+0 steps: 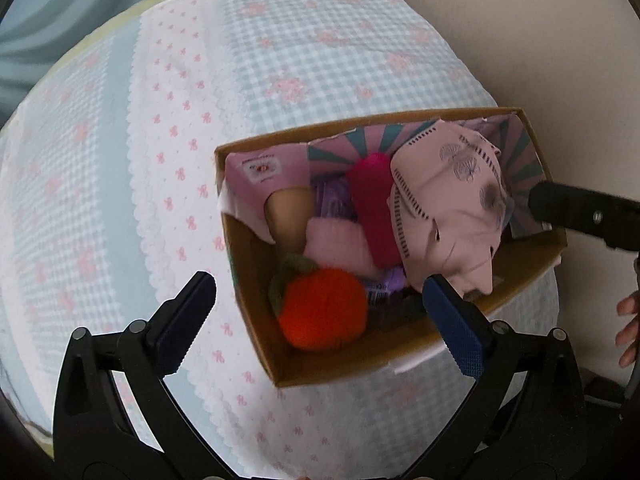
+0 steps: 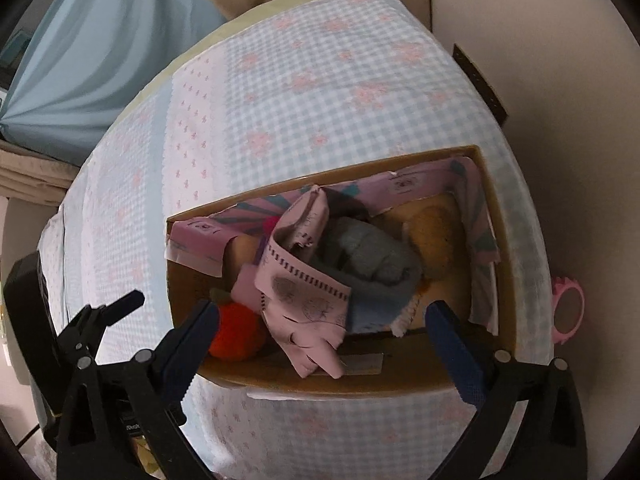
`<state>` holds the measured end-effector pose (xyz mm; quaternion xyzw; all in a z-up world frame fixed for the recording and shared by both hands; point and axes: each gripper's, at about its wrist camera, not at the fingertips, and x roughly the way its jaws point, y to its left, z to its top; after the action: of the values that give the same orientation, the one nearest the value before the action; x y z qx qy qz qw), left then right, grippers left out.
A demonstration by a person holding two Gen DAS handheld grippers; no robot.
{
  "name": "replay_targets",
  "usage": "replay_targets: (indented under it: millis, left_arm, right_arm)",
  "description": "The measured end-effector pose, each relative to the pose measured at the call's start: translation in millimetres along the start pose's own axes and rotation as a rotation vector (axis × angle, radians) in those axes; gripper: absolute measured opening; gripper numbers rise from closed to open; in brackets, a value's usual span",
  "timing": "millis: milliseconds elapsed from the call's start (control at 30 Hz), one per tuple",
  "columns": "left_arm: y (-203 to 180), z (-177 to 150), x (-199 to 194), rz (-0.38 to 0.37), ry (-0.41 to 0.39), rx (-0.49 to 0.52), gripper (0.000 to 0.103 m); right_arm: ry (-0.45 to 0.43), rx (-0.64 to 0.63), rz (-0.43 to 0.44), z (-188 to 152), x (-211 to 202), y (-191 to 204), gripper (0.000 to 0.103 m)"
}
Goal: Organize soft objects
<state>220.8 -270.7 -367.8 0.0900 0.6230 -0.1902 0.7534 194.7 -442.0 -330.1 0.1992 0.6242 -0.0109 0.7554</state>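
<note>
Pink cloth [image 1: 444, 204] with printed patterns lies draped over the other soft things in the cardboard box [image 1: 256, 320] on the checked tablecloth [image 1: 280, 40], beside an orange knitted ball [image 1: 322, 308]. Both the left gripper [image 1: 320, 312] and right gripper [image 2: 320, 336] hang above the box, jaws wide, gripping nothing.

Table [image 2: 320, 92] w/ a blue-and-white check cloth, pink flowers on it. Light blue curtain [image 2: 92, 72] hangs at the back left. Cream wall [image 2: 560, 80] on the right. Soft daylight, no hard shadows.
</note>
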Motion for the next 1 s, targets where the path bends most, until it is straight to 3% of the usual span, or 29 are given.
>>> replay_targets:
  millis: [200,500,767,1000]
  left_arm:
    - [2,-12,-18,0.005,-0.021,0.002,0.103]
    - [5,-32,-78,0.018,-0.114,-0.012,0.103]
    - [13,-60,-165,0.049,-0.213,-0.05,0.103]
    - [33,-82,-261,0.072,-0.382,-0.131,0.103]
  right_arm:
    - [-0.031,0.015,-0.013,-11,-17,0,0.102]
    - [-0.118,-0.034,-0.022,-33,-68,27,0.102]
    - [-0.203,-0.098,-0.031,-59,-134,65,0.102]
    - [-0.342,-0.203,-0.067,-84,-205,109,0.102]
